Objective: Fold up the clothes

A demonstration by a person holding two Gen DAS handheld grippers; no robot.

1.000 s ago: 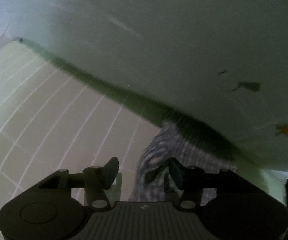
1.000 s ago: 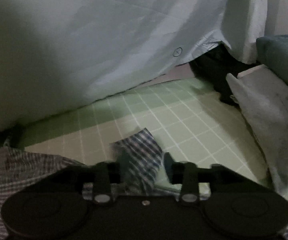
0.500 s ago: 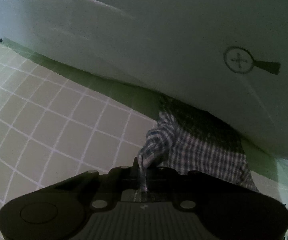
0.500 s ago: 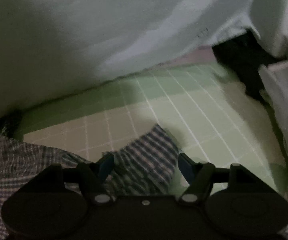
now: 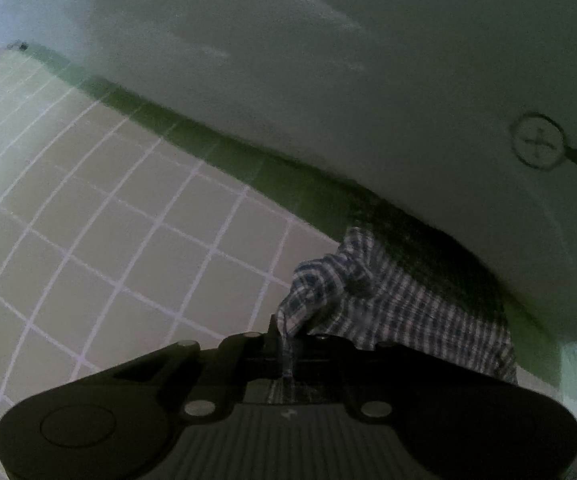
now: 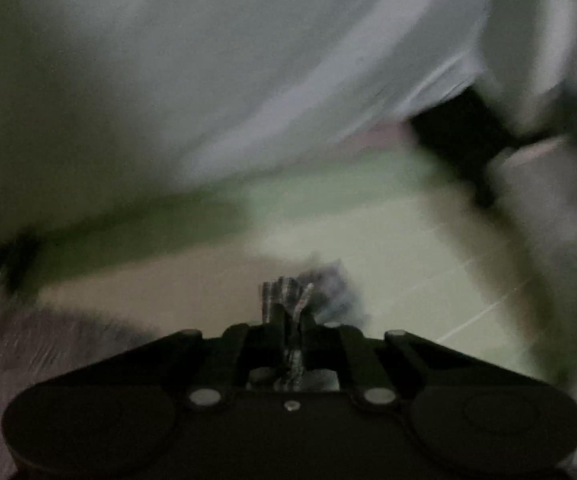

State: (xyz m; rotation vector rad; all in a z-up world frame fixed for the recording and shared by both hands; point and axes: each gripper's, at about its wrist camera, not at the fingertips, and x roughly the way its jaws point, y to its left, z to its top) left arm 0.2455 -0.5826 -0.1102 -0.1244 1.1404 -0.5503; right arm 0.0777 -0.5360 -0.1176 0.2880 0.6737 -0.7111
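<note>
Down on the gridded mat [image 5: 136, 240], the left gripper [image 5: 284, 340] is pinching a bunched corner of the blue-and-white checked garment [image 5: 400, 304], its jaws drawn together with a strip of cloth caught between them. The rest of that garment is lying spread on the mat to the gripper's right, its far edge slipping into the shadow under a large pale sheet [image 5: 328, 80] that is hanging over the scene; a circle-and-cross mark [image 5: 536, 146] is showing on the sheet. Over in the right wrist view, the right gripper [image 6: 290, 320] has just been closing and is now clamping a fold of the same checked garment [image 6: 288, 292], threads of the weave standing up between its jaws. That picture is badly smeared, so the pale heap [image 6: 548, 200] at the right edge is probably more laundry, beside a dark shape [image 6: 460, 136] that is too blurred to name.
</note>
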